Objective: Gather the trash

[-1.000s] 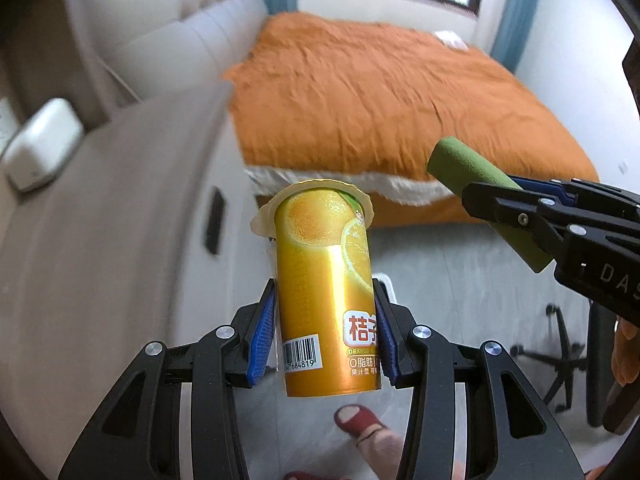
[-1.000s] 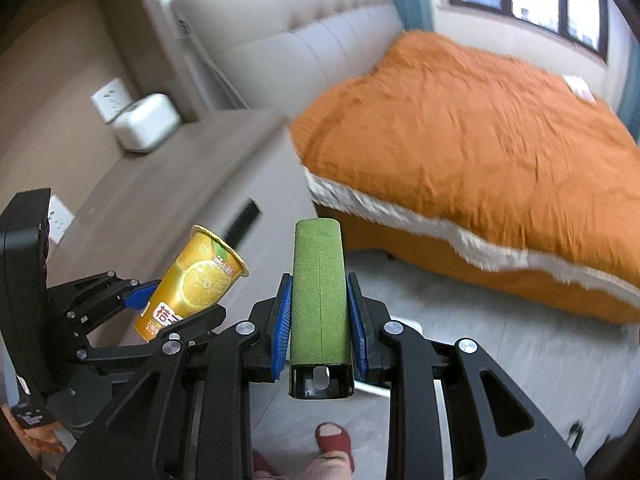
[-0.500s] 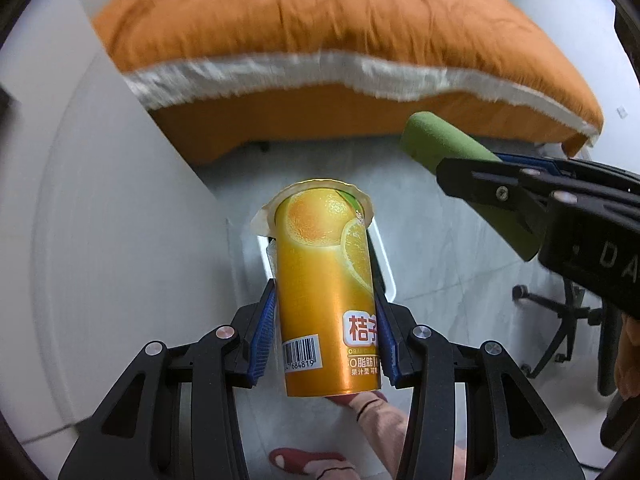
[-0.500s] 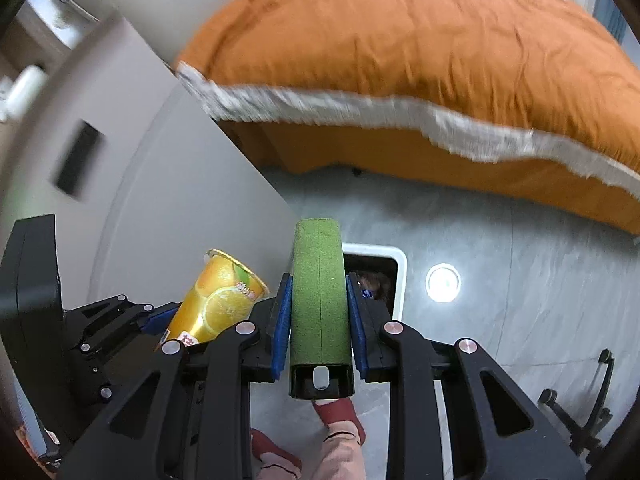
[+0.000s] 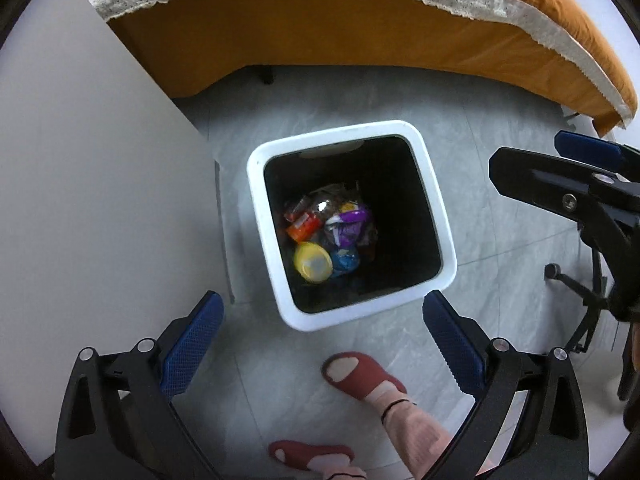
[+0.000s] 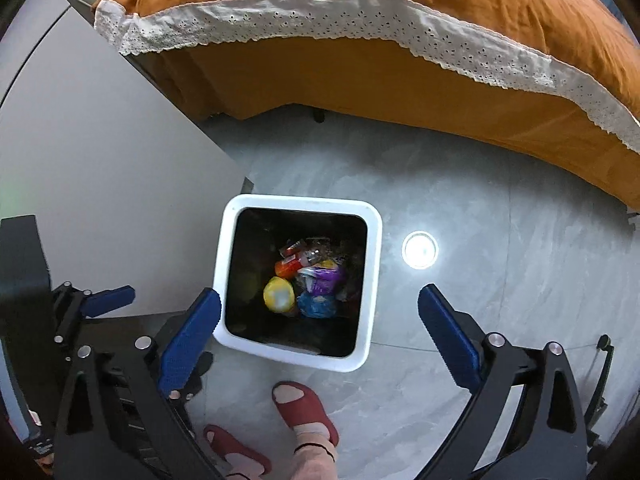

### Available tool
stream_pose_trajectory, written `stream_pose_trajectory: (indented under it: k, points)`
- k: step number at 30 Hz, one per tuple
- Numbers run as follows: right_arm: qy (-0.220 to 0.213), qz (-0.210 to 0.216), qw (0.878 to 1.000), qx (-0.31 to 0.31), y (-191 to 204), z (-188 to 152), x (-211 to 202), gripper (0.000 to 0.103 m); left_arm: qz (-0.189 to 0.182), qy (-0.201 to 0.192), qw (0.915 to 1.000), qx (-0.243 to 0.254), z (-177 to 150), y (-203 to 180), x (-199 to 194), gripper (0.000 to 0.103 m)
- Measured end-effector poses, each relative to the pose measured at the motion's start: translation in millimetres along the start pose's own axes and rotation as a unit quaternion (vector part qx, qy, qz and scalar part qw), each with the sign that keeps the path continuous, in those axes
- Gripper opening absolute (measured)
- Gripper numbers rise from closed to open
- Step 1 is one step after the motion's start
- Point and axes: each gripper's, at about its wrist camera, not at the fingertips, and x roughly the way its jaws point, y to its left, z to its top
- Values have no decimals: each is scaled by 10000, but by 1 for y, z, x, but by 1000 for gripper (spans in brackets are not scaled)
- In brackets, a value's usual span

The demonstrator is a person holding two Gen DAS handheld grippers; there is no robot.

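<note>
Both hand-held grippers point down at the floor beside the bed (image 6: 400,92). The white bin (image 5: 436,216) stands open almost straight below the left hand-held gripper (image 5: 320,344); in its view the mouth fills the gap ahead of the fingertips. From the right hand-held gripper (image 6: 318,322) the bin sits below and a little toward its left finger, whose blue pad (image 6: 192,336) overlaps the rim

Jaws: both have just been opening and now stand spread wide, nothing between the pads on either side. You hold nothing

Trash: the yellow-orange juice cup (image 5: 313,262) lies at the bottom of the bin, its round end facing up, beside a blue wrapper (image 5: 346,262), a purple packet (image 5: 352,224) and an orange-red item (image 5: 302,226). The heap is dark and jumbled; you cannot pick out every piece, and no green piece shows clearly

Relation that matters: everything of the task in view is already below you, inside the bin walls, so nothing here needs a reach. The coming move is likely a lift away, up and off toward whatever litter remains elsewhere; none shows on the grey floor (image 6: 500,280) around the bin

Watch: your slippered foot (image 5: 360,376) stands just beside the bin's near edge, and the right hand-held gripper (image 5: 568,196) hangs close on the left one's right side. Raise both straight before swinging, so the fingers clear the rim and each other
</note>
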Motion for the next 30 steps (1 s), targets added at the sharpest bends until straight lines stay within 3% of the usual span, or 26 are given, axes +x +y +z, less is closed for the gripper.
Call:
stream_pose_trajectory:
  k: [10,21,25,30]
  points:
    - [-184,14,9997,-166,15,11,-39,98,38,-320,9994,-82,1,1,-60,98]
    - [-1203,-3,9920,-374,49,16,-188,98,30,-1111,9910,-752,-16,14,-208,98]
    - [-1683,95,9846,-462,69,13,-251,98,103,-1623,9818,-982,-37,21,-282,98]
    - [-2619,274,9623,-680,117,9,-336,98,310,-2478,9577,-1427,-75,44,-374,98]
